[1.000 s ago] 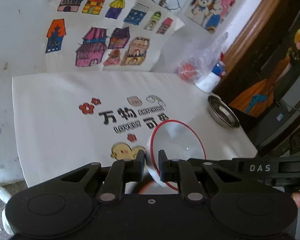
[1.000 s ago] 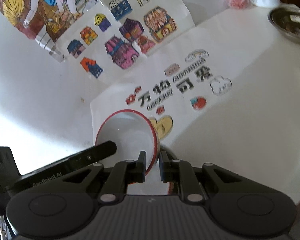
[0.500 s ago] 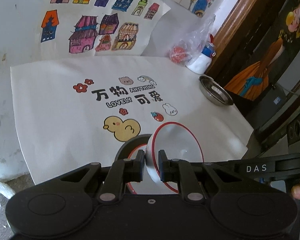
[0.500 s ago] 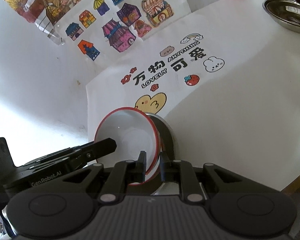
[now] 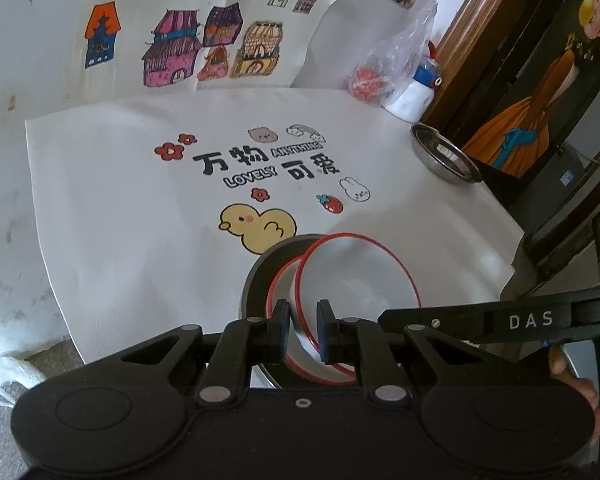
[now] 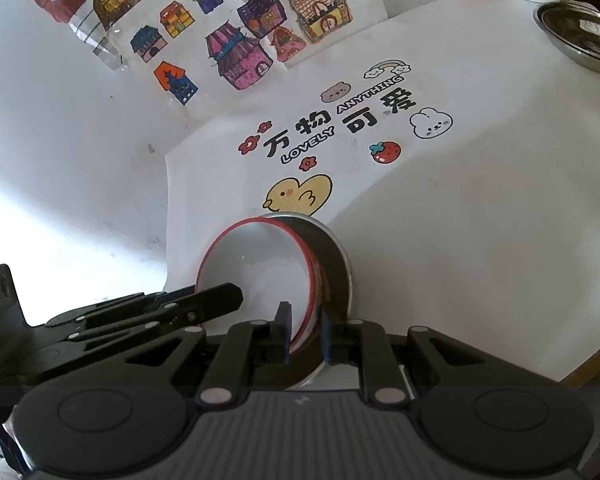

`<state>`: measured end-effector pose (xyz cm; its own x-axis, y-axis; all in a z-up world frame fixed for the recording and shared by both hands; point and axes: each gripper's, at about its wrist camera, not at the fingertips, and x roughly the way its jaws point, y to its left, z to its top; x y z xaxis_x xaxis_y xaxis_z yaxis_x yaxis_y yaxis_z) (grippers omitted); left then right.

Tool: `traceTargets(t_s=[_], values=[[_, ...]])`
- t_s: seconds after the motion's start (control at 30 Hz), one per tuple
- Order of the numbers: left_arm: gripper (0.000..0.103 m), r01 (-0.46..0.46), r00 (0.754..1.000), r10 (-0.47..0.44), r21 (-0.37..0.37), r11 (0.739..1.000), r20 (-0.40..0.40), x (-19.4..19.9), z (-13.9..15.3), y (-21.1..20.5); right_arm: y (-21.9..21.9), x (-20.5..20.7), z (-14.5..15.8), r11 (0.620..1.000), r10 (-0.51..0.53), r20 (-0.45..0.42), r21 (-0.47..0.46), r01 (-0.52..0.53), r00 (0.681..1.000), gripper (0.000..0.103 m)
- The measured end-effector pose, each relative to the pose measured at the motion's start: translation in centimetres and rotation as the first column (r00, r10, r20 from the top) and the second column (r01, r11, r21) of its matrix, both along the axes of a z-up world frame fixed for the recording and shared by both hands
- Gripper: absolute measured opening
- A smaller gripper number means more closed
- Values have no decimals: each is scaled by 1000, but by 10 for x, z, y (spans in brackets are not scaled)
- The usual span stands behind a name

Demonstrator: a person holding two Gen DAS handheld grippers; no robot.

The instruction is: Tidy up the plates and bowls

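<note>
Left wrist view: the left gripper (image 5: pixel 303 326) is clamping the red-rimmed bowl (image 5: pixel 356 276) by its rim, over a second bowl (image 5: pixel 282 284) inside the metal pan (image 5: pixel 256 276). Right wrist view: the right gripper (image 6: pixel 305 334) is pinching the opposite rim; both should be lowering it level, releasing together.

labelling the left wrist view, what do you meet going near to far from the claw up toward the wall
left claw → red-rimmed white bowl → yellow duck print → steel bowl → white bottle with blue cap → coloured house drawings
</note>
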<state>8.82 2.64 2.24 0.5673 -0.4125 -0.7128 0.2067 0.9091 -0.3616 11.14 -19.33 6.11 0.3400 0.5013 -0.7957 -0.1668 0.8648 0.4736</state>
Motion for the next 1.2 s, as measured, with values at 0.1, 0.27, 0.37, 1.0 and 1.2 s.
traceTargets(t_s=[0.1,0.27,0.37,1.0,1.2], values=[[15,3,1000,-3,8,1000,2,0,0,0,5,1,2,999,30,-2,-37,-30,1000,19],[15,-2,1000,2,31,1000,3,-1,1,-4,15,4,7,988,126,-4,-88,-126,992,21],[15,-16,1000,16,47,999,11,-4,1,-7,19,8,8,979,174,-5,-106,-174,985,22],[15,-92,995,87,103,990,55,-13,6,-18,27,20,4,955,264,-37,-130,-267,964,23],[15,-92,995,87,104,990,55,-13,8,-17,27,19,5,954,265,-35,-133,-267,964,23]])
